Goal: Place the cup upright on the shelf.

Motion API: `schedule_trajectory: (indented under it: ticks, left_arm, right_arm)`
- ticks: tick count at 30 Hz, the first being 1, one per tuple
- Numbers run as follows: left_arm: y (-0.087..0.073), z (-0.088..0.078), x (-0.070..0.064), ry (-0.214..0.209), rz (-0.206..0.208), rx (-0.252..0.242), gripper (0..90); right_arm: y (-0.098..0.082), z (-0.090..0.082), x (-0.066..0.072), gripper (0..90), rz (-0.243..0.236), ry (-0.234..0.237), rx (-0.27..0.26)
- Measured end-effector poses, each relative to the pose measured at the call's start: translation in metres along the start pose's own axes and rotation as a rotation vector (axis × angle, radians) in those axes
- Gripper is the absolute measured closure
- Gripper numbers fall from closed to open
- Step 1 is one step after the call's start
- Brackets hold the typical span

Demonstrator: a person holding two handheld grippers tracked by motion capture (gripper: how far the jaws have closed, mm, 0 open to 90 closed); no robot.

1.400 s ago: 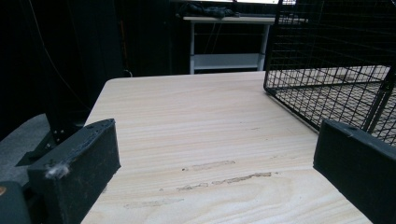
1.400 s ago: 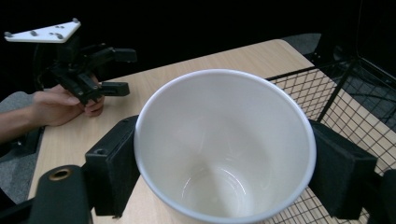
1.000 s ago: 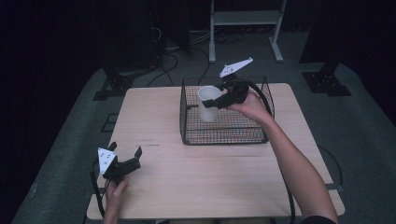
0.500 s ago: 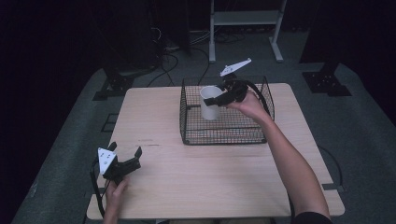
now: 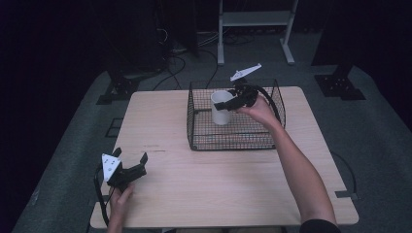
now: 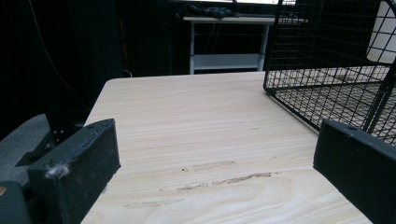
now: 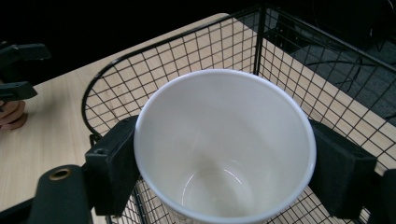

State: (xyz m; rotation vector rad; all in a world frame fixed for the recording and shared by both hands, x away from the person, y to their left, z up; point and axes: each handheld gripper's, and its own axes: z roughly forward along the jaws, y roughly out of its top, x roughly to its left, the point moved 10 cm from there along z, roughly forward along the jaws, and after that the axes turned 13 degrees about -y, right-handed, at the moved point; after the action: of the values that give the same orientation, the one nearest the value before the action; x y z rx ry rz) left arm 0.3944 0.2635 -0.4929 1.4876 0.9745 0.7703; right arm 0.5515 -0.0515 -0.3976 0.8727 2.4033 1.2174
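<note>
Jaws of right gripper (image 5: 234,102) clamped on white round cup (image 5: 222,107), upright, inside black wire basket (image 5: 236,141) at far side of light wood surface (image 5: 204,189). Left gripper (image 5: 130,161) near front-left corner w/ jaws apart, nothing between.

basket (image 5: 233,141) wire walls block side entry, top open | table (image 5: 218,184) front half bare, free passage
</note>
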Motion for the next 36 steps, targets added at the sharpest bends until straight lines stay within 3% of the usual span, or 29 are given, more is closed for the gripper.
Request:
schedule_trajectory:
  ticks: [15,36]
  left_arm:
    - [0.000,0.000,0.000,0.000,0.000,0.000,0.0]
    - [0.000,0.000,0.000,-0.001,-0.001,0.000,0.0]
  right_arm:
    - [-0.009,0.016,-0.006,19.2,0.024,-0.002,0.012]
    - [-0.032,0.044,-0.015,19.0,0.021,-0.035,0.103]
